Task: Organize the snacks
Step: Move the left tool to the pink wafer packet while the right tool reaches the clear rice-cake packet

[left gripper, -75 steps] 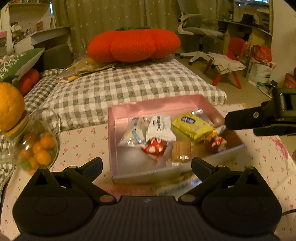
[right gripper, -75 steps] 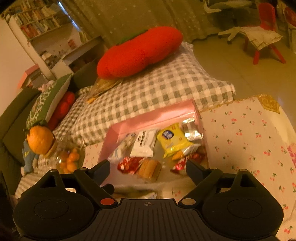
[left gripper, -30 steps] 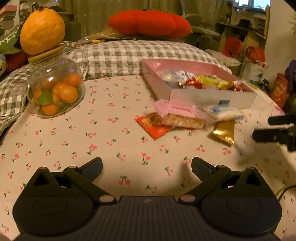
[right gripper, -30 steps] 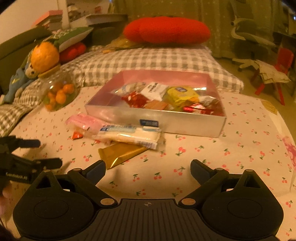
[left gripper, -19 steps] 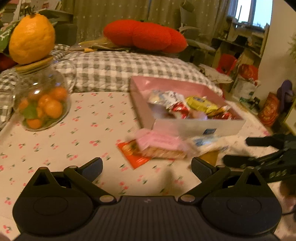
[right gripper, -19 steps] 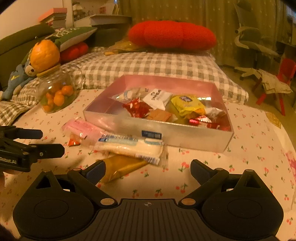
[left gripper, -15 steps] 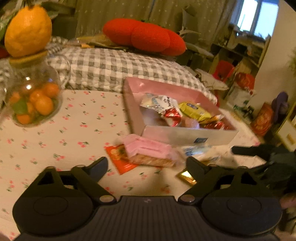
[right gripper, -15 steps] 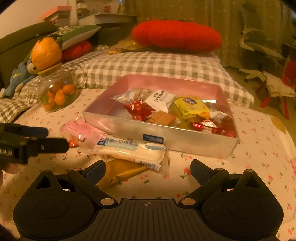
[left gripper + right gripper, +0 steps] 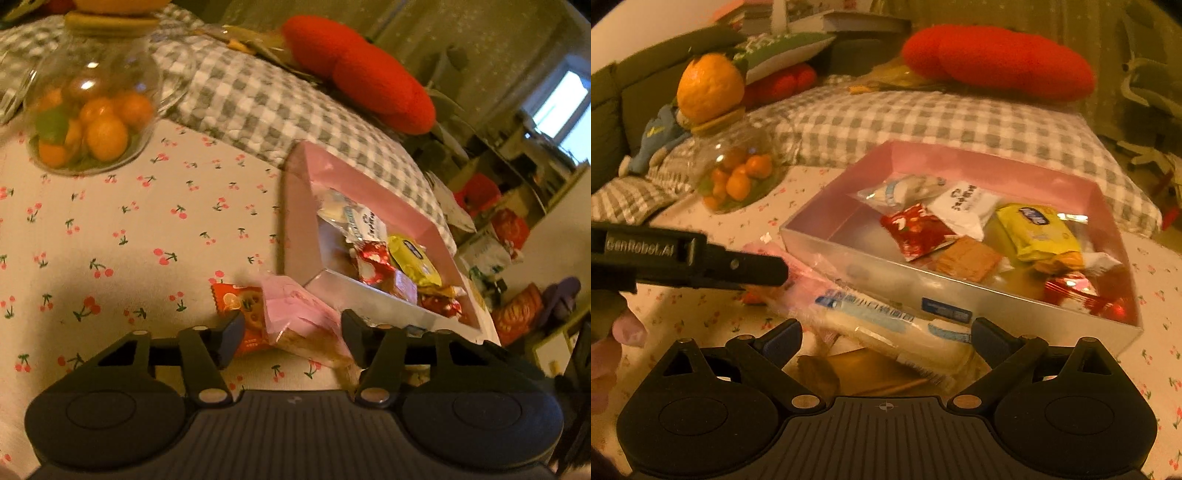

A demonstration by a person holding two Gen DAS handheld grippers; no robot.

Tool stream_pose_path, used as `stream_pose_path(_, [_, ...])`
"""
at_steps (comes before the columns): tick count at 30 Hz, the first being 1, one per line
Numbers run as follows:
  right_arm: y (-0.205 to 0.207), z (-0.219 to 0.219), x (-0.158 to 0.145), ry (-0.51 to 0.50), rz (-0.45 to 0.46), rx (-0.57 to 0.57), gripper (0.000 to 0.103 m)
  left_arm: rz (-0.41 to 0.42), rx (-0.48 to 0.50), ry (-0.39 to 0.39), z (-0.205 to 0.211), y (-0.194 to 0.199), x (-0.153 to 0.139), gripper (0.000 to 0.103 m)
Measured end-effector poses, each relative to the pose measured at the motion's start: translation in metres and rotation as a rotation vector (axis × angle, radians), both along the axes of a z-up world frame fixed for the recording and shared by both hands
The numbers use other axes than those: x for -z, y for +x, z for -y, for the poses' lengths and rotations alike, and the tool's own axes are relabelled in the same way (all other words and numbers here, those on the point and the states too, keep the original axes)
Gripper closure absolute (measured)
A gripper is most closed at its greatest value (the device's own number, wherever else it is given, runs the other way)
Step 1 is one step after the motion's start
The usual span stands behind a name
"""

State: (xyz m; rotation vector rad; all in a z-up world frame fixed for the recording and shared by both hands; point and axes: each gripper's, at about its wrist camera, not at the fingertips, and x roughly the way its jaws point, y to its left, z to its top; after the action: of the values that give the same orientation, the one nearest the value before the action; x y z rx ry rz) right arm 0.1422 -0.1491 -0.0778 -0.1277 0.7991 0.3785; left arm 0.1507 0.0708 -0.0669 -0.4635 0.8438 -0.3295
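Observation:
A pink box (image 9: 295, 206) (image 9: 960, 155) on the cherry-print cloth holds several wrapped snacks. In front of it lie a pink packet (image 9: 299, 321) (image 9: 805, 280), an orange packet (image 9: 240, 314), a long white-and-blue packet (image 9: 897, 325) and a gold packet (image 9: 849, 373). My left gripper (image 9: 291, 330) (image 9: 775, 271) straddles the pink packet. Its jaws are closing, and the left pad still rests over the orange packet, short of the pink one. My right gripper (image 9: 886, 332) stands open, low over the white-and-blue packet, which lies between its fingers untouched.
A glass jar of small oranges (image 9: 92, 110) (image 9: 738, 173) with a big orange (image 9: 709, 88) on its lid stands at the cloth's left. Behind the box lie a grey checked cushion (image 9: 942, 118) and a red pumpkin cushion (image 9: 997, 59). A person's hand (image 9: 613, 339) holds the left gripper.
My left gripper has rolled, moved up to the pink packet and narrowed its jaws around it. My right gripper has come closer to the white-and-blue packet, still wide open.

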Motion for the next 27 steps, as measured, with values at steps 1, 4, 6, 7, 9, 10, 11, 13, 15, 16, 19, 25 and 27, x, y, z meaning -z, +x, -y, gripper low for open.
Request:
stream_pose_path(1, [0.0, -0.002, 0.001, -0.011, 0.006, -0.002, 0.003, -0.005, -0.009, -0.006, -0.001, 0.0, 0.001, 0.061])
stream_pose_path(4, [-0.002, 0.0, 0.001, 0.0, 0.014, 0.007, 0.004, -0.009, -0.021, -0.031, -0.006, -0.002, 0.0, 0.072])
stream_pose_path(6, [-0.003, 0.003, 0.0, 0.003, 0.021, 0.017, 0.012, 0.0, -0.022, -0.032, -0.008, -0.005, -0.002, 0.077])
stream_pose_path(7, [-0.004, 0.005, -0.001, -0.005, 0.026, 0.022, 0.021, 0.007, -0.021, -0.033, -0.009, -0.007, -0.003, 0.078])
stream_pose_path(9, [-0.006, 0.01, -0.003, -0.02, 0.035, 0.017, 0.037, 0.016, -0.019, -0.027, -0.011, -0.013, -0.007, 0.08])
stream_pose_path(10, [-0.009, 0.012, -0.003, -0.032, 0.046, 0.013, 0.058, 0.021, -0.017, -0.024, -0.01, -0.015, -0.008, 0.081])
stream_pose_path(11, [-0.011, 0.014, -0.004, -0.044, 0.054, 0.013, 0.065, 0.022, -0.016, -0.021, -0.01, -0.017, -0.009, 0.081])
stream_pose_path(13, [-0.015, 0.017, -0.006, -0.038, 0.051, 0.004, 0.07, 0.018, -0.012, -0.023, -0.011, -0.022, -0.01, 0.082])
stream_pose_path(15, [-0.02, 0.017, -0.007, -0.048, 0.054, -0.01, 0.074, 0.014, -0.006, -0.022, -0.012, -0.027, -0.01, 0.082])
stream_pose_path(16, [-0.024, 0.017, -0.008, -0.054, 0.057, -0.019, 0.077, 0.012, -0.003, -0.021, -0.013, -0.03, -0.01, 0.082])
stream_pose_path(19, [-0.035, 0.017, -0.013, -0.061, 0.061, -0.04, 0.081, -0.001, 0.009, -0.023, -0.018, -0.039, -0.009, 0.083])
stream_pose_path(25, [-0.054, 0.027, -0.02, -0.05, 0.04, -0.059, 0.085, -0.025, 0.047, -0.022, -0.026, -0.055, -0.006, 0.084])
stream_pose_path(27, [-0.057, 0.033, -0.022, -0.024, 0.017, -0.058, 0.085, -0.034, 0.063, -0.017, -0.026, -0.059, -0.005, 0.085])
